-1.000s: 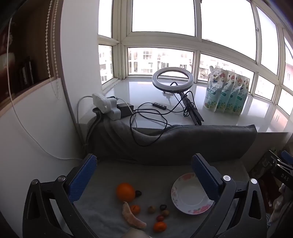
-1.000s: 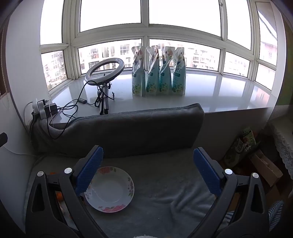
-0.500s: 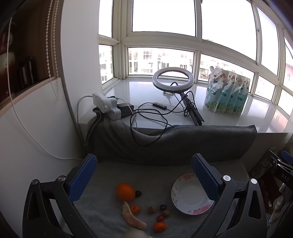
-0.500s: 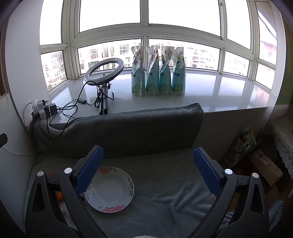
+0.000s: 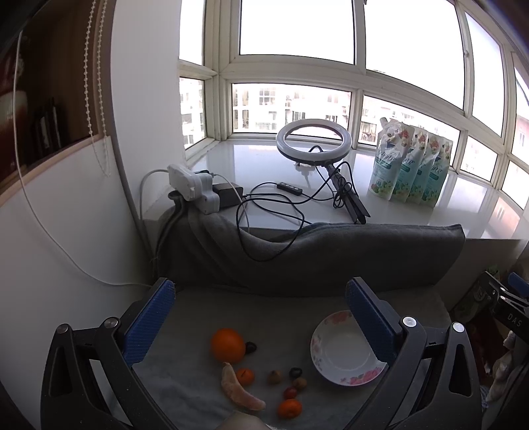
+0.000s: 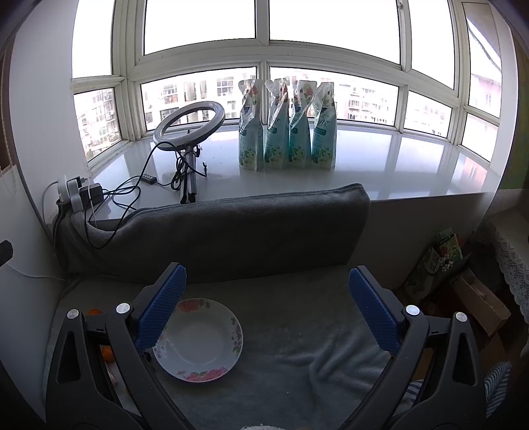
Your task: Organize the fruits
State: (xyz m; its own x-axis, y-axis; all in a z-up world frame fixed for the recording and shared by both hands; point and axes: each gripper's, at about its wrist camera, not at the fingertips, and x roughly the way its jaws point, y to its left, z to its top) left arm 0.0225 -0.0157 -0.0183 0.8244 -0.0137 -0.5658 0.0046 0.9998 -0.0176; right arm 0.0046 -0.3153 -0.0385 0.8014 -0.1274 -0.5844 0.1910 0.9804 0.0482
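Fruits lie scattered on a gray blanket (image 5: 281, 317) at the bottom centre of the left wrist view: a large orange (image 5: 227, 344), a peeled segment (image 5: 240, 389) just below it, two small tangerines (image 5: 245, 376) and several dark, nut-sized pieces (image 5: 295, 372) between them. A floral-rimmed plate (image 5: 344, 355) sits empty to the right of the fruit, well apart from the orange. The left gripper (image 5: 259, 316) hangs above the fruit with its blue-padded jaws spread wide, holding nothing. In the right wrist view, the right gripper (image 6: 267, 306) is likewise wide apart and empty, the plate showing at lower left beside its left pad. Behind the blanket, a rolled gray cushion (image 6: 231, 228) runs along a white window ledge (image 6: 396, 165). On the ledge stand a ring light (image 5: 313, 139) with tangled black cables, a white power strip (image 5: 193, 185) at the left, and four floral pouches (image 6: 287, 125). Bay windows (image 6: 330, 29) fill the upper frame, apartment blocks visible outside.
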